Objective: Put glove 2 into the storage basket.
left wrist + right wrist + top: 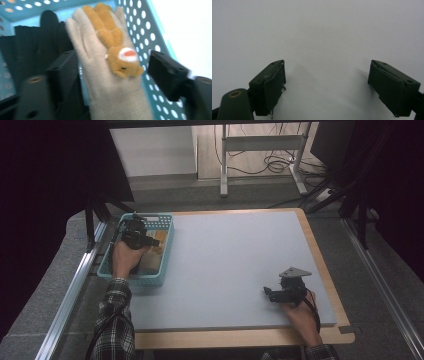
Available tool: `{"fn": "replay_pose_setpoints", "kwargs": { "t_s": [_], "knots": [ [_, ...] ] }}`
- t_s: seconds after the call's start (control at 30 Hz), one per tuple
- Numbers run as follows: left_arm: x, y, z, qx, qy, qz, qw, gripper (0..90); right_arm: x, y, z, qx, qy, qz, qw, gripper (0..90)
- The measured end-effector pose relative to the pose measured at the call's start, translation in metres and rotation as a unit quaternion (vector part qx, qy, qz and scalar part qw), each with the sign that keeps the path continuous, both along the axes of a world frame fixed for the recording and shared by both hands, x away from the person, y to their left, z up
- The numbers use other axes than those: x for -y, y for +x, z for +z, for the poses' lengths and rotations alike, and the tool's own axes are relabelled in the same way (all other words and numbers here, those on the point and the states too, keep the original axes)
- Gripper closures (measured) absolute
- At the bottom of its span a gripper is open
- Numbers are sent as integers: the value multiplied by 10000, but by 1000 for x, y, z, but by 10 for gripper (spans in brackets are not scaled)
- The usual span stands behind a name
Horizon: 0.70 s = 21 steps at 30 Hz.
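Beige glove w/ plush animal, lying in teal basket at tabletop's left edge, left claw spread astride it, prob. not touching, dark fabric beside glove, right claw released, well right of basket.

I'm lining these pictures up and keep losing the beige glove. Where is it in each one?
High view: the beige glove lies in the blue basket at the table's left, under the left gripper.
Left gripper view: centre of the picture, between the open jaws, an orange plush animal on it.
Right gripper view: not in it.
Shared landmark: the basket's holed blue wall.
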State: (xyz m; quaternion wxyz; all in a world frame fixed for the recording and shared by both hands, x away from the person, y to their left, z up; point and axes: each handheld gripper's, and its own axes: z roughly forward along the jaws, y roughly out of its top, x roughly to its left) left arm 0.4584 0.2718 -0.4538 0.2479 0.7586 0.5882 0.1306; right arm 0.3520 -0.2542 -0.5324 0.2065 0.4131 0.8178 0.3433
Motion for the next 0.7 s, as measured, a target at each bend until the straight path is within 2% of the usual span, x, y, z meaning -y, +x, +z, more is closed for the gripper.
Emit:
{"fn": "replay_pose_setpoints", "kwargs": {
  "t_s": [0.17, 0.33, 0.4, 0.7],
  "knots": [
    [-3, -6, -1, 188, -98, -18, 9998, 501, 0, 0, 0, -1, 0, 1, 10000, 142],
    [-2, -12, 0, 257, -195, -97, 9994, 552, 0, 0, 0, -1, 3, -1, 10000, 142],
    [-2, -15, 2, 295, -248, -140, 9992, 537, 0, 0, 0, 0, 2, 0, 10000, 142],
    [3, -27, 10, 588, -273, -321, 9974, 349, 0, 0, 0, 0, 1, 0, 10000, 142]
  ]
}}
